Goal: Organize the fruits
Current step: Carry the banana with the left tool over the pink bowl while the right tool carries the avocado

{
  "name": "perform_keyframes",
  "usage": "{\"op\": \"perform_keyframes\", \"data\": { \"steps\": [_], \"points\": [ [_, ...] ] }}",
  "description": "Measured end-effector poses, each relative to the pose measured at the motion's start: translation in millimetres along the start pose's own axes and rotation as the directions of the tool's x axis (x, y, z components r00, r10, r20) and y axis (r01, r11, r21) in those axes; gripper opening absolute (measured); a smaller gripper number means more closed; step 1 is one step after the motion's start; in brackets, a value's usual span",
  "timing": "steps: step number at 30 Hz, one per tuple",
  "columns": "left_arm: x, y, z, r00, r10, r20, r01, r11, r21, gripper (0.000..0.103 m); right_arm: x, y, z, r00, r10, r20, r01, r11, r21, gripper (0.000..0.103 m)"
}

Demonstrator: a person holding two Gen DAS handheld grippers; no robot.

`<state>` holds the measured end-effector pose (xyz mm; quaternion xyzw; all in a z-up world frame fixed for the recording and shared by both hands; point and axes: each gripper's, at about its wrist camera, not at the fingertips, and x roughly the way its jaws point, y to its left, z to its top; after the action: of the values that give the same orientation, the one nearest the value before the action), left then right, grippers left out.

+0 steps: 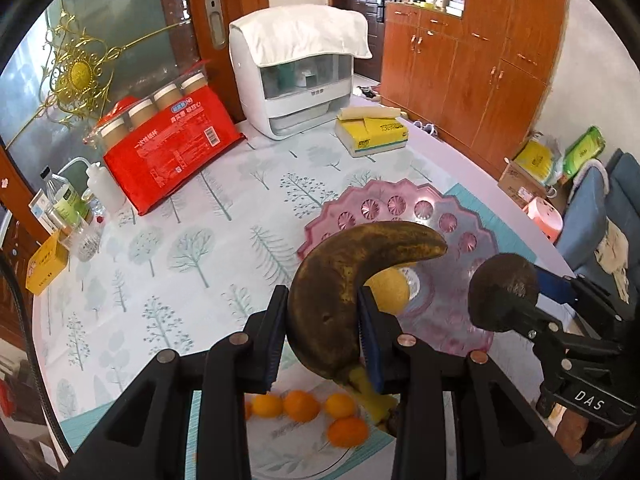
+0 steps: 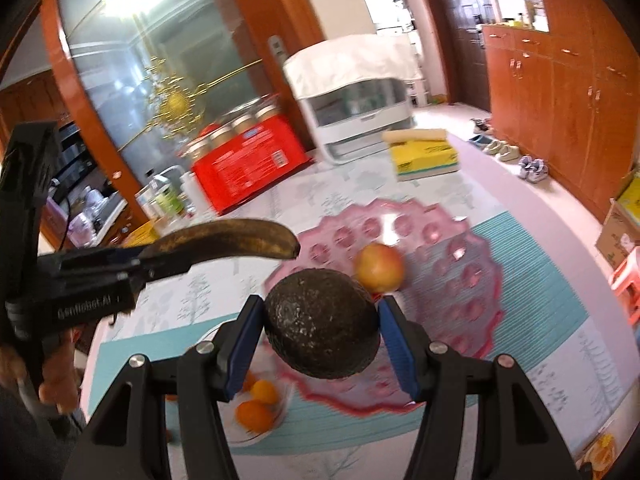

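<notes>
My left gripper [image 1: 323, 334] is shut on a brown overripe banana [image 1: 340, 276] and holds it above the table, near the pink scalloped plate [image 1: 404, 206]. My right gripper [image 2: 320, 340] is shut on a dark avocado [image 2: 322, 324] and holds it over the near edge of the pink plate [image 2: 460, 280]. An apple [image 2: 379, 267] lies on that plate; it also shows behind the banana in the left wrist view [image 1: 390, 290]. Several small oranges [image 1: 304, 406] lie on a clear plate below the grippers. The right gripper with the avocado [image 1: 502, 294] shows at right in the left wrist view.
At the back of the table stand a red pack of paper cups [image 1: 172, 152], a white appliance under a cloth [image 1: 298, 76] and a yellow tissue pack [image 1: 370, 130]. Bottles [image 1: 68, 204] stand at the left edge. Wooden cabinets [image 1: 472, 68] line the far right.
</notes>
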<state>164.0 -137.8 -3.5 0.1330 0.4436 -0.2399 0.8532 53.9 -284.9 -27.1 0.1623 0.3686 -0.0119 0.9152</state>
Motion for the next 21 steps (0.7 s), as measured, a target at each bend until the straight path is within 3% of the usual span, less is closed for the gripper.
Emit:
{"op": "perform_keyframes", "data": {
  "steps": [5,13,17,21],
  "points": [
    [30.6,-21.7,5.1,0.999,0.052,0.004,-0.052,0.998,-0.041,0.032,14.7,-26.3,11.4,0.997,-0.081,0.01,0.08,0.996,0.032,0.059],
    [78.0,-38.6,-0.5,0.993,0.113,-0.044,-0.116,0.99,-0.083,0.032,46.5,-61.1,10.1,0.992,-0.125,-0.029,0.127,0.989,0.077,0.059],
    [96.9,-40.3,-7.0,0.99,0.116,-0.085,-0.125,0.986,-0.106,0.032,57.7,-68.2,8.2,0.99,-0.131,-0.043,0.134,0.988,0.079,0.059],
    [103.8,-40.8,-11.4,0.992,0.096,-0.077,-0.105,0.986,-0.131,0.032,68.7,-72.0,5.5,0.989,-0.136,-0.064,0.14,0.988,0.071,0.059]
  ]
}}
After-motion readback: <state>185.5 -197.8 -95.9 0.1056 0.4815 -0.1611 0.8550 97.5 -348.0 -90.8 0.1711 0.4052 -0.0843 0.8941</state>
